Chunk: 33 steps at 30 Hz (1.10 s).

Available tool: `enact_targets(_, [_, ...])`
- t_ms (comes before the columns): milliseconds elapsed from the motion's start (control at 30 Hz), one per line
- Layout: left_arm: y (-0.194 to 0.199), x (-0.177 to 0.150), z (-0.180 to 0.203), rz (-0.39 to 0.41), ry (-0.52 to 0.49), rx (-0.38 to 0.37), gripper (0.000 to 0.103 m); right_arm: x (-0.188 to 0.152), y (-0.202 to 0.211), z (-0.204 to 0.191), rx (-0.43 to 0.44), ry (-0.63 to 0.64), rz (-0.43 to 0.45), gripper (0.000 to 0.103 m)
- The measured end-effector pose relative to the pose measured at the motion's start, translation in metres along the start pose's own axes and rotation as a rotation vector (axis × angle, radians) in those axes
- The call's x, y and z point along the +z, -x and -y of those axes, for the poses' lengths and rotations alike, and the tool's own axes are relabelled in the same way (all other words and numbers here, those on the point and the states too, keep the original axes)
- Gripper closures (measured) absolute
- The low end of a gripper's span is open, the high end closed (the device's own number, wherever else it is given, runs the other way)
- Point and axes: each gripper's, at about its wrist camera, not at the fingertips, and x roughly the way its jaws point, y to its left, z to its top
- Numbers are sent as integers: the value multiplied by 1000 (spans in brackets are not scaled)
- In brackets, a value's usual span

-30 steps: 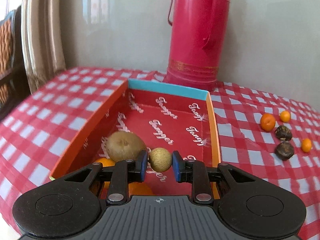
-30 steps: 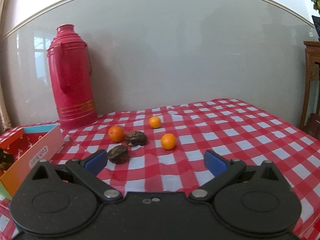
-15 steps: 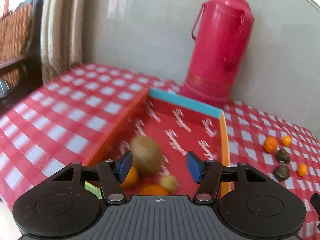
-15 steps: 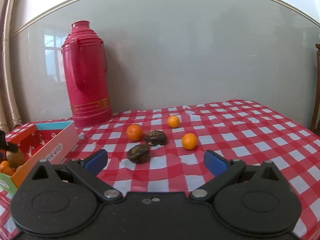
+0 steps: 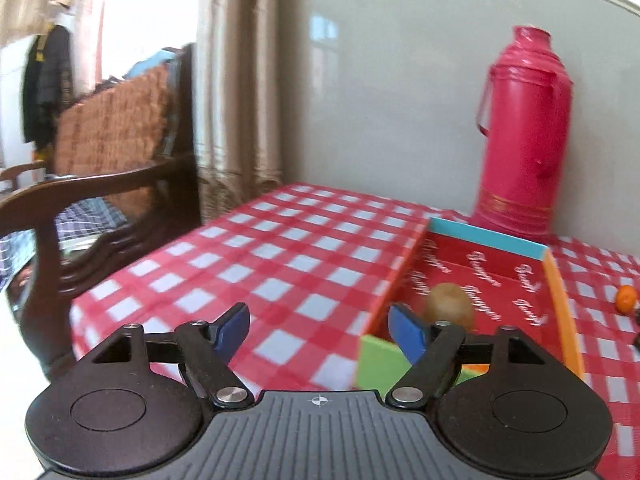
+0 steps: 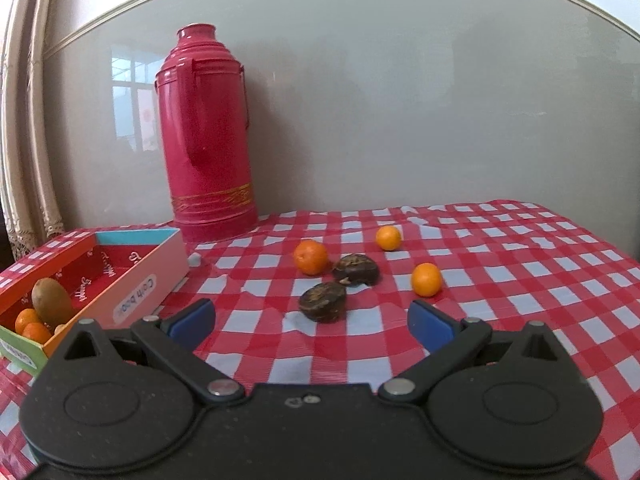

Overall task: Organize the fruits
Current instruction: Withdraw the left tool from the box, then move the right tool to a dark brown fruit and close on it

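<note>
Left gripper point(image 5: 318, 330) has just been opening, nothing between its jaws, beside the box point(image 6: 138, 276) at the table's left edge. Right gripper point(image 6: 310, 322) gapes empty before the nearer dark fruit point(image 6: 323, 302) mid-table; a clumsy closing could send the neighbouring mandarin point(image 6: 311, 257) rolling.

Open cardboard box point(image 6: 132, 280), red inside with white script, orange, blue and green walls, on the checked cloth at left; inside, a brown kiwi point(image 6: 52, 300) upright near the green end, small oranges point(image 6: 32, 326) beside it; on the cloth, well apart from the box, three loose oranges point(image 6: 311, 257) around two dark wrinkled fruits point(image 6: 323, 302), close together.
</note>
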Motion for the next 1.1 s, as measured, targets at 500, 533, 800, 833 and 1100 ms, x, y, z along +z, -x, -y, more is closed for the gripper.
enact_targets(500, [7,-21,-24,87,30,106,17,16,-51,-6,-20,50,-128,30])
enact_targets(533, [5,-21,-26,83,40,109,17,17,-56,-6,-27,53,-138,30])
enact_targets(800, [-2,-21,-35,53,83,111,14,24,-94,8,-61,9,-226,41])
enact_targets(833, [-3,-21,-36,51,85,110,14,25,-97,10,-60,3,-231,41])
enact_targets(1100, [-5,-22,-32,51,71,89,12,22,-119,8,-42,1,-294,56])
